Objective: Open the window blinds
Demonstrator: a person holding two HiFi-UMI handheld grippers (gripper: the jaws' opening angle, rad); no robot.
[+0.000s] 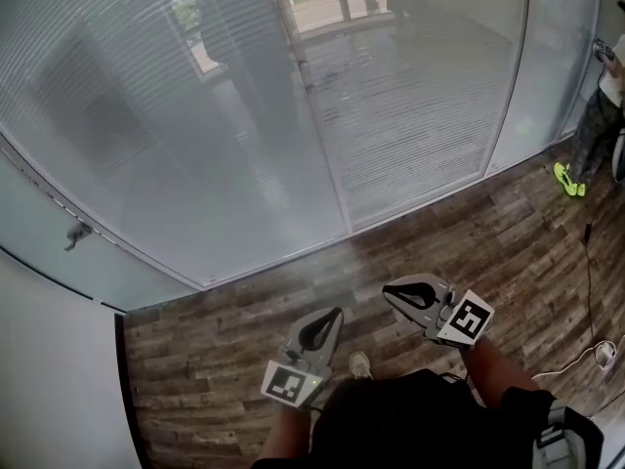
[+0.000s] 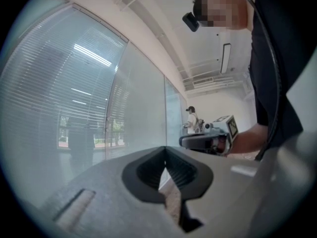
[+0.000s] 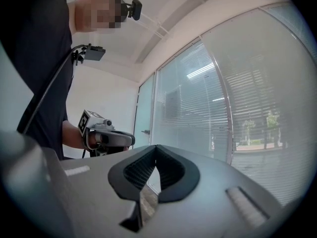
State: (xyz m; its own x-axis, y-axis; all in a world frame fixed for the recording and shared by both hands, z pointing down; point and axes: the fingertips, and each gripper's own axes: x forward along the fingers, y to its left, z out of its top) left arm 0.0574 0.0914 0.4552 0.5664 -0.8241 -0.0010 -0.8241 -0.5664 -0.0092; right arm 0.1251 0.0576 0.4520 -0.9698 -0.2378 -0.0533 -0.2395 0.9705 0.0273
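Ahead of both grippers: a glazed wall, seemingly three panels, though lens distortion makes the count unsure. Window blinds hang lowered behind the glass, slats across, well apart from the grippers. Two grippers: left gripper and right gripper, each with jaws pressed together, nothing between them. One bystander at far right. Wood-plank floor underfoot.

The person holds the left gripper and the right gripper out front, side by side and near each other, both pointing level, jaws of each pressed together with nothing between
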